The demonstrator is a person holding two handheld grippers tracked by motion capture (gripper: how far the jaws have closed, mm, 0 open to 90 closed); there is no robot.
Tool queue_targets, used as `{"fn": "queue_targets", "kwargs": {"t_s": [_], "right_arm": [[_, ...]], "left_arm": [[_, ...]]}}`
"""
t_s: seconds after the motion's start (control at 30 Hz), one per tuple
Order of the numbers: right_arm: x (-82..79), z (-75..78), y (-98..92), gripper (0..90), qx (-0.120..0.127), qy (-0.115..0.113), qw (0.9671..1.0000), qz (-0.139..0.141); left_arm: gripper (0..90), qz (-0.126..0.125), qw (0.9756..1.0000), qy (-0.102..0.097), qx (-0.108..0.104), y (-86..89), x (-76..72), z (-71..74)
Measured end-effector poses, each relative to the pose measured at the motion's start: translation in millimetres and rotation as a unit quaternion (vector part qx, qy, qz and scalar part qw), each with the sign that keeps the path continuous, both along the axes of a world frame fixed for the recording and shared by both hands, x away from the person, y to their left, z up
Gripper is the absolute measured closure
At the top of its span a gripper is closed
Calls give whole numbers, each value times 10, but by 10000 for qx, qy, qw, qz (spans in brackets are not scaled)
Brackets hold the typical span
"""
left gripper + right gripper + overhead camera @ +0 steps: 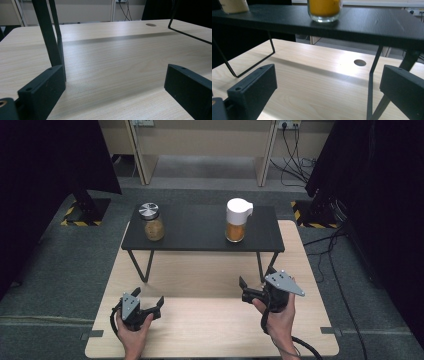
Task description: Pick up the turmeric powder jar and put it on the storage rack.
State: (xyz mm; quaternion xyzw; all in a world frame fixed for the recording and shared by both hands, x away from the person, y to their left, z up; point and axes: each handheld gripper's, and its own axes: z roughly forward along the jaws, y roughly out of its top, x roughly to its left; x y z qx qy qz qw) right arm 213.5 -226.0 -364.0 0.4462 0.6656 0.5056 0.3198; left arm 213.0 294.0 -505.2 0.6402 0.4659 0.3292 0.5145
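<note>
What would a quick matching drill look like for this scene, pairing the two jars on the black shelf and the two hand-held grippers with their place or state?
Things:
1. jar with silver lid
2. jar with white cap
3. left hand-held gripper
4. right hand-held gripper

Places or states:
A. right part of the black shelf, orange contents
B. open, empty, beside the shelf's right leg
C. left part of the black shelf, brownish contents
D. open, empty, over the wooden table near its front left

Pairs: 1-C, 2-A, 3-D, 4-B
</note>
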Motion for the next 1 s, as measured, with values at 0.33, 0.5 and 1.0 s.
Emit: {"fn": "queue_targets", "kwargs": {"t_s": [0.33, 0.5, 1.0], "right_arm": [[-49, -248, -57, 11, 56, 100, 9999, -88], [-64, -366, -76, 12, 74, 172, 9997, -126], [-84, -772, -61, 13, -22, 637, 9976, -260]], "left_arm": [[24, 8, 10000, -16, 29, -22, -14, -1], [24, 1, 10000, -4, 13, -16, -11, 0], [24, 16, 10000, -8, -5, -14, -14, -3]]}}
